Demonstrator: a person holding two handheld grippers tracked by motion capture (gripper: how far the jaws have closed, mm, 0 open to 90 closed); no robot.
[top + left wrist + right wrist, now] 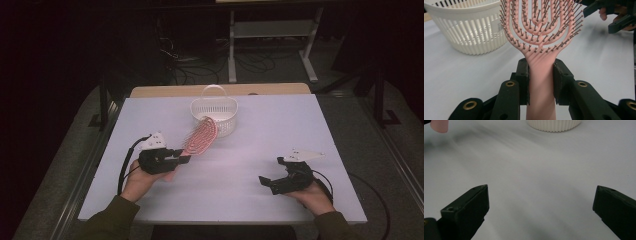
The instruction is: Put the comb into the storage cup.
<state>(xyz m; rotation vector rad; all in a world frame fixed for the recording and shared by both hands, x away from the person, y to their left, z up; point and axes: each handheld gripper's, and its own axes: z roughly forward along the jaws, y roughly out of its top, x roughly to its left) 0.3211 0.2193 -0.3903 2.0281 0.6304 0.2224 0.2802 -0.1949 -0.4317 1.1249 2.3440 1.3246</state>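
My left gripper (184,159) has its fingers (522,75) clamped on the neck of the pink hairbrush (540,37), whose head hangs above the desk (250,150), just beside the white basket (214,112). I judge the brush light and stiff, its smooth handle liable to twist; the neck below the head gives the surest hold. My right gripper (541,202) rests well apart, fingers wide open and empty.
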